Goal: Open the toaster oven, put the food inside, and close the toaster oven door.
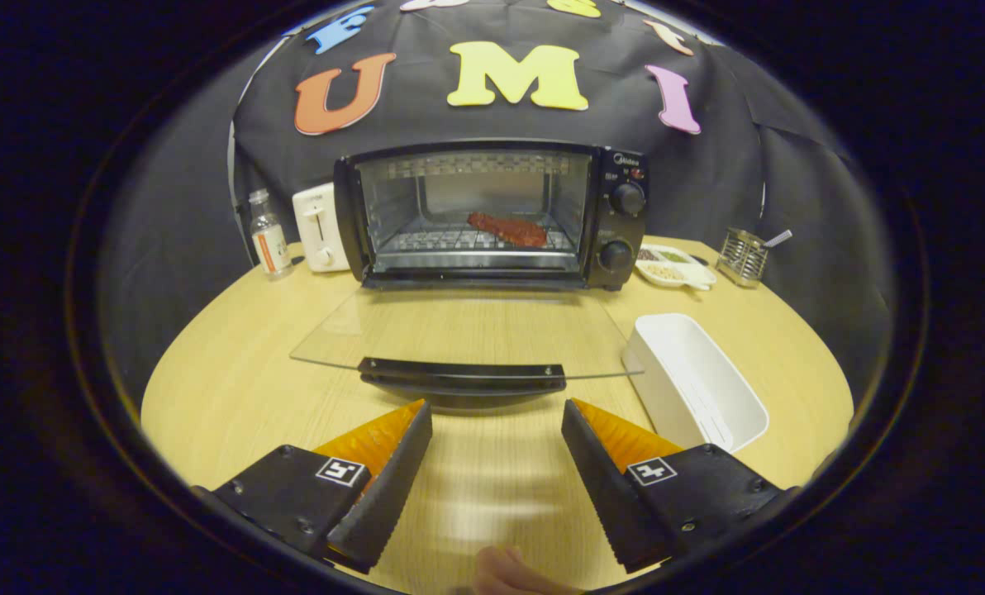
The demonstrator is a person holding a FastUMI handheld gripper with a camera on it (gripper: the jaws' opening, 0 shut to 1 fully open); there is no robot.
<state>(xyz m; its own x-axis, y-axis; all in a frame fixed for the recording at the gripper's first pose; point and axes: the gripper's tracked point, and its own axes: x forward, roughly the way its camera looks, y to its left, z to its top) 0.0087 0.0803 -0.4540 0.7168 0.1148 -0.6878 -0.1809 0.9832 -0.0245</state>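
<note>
Upper left of frame: small clear bottle (268, 232) beside white toaster (320, 227). Upper right: divided white dish (676, 267) with seeds, then metal wire holder (743, 256). Right of centre: empty white rectangular container (695, 382) on wooden surface (236, 388).

The gripper (497, 413) is spread wide, nothing between its fingers, over the table (228, 388). Just ahead lies the handle (463, 376) of the glass door (468, 330), folded down flat. Beyond it stands the oven (492, 215), food (508, 229) on its rack. A white tray (695, 380) sits right of the door.
</note>
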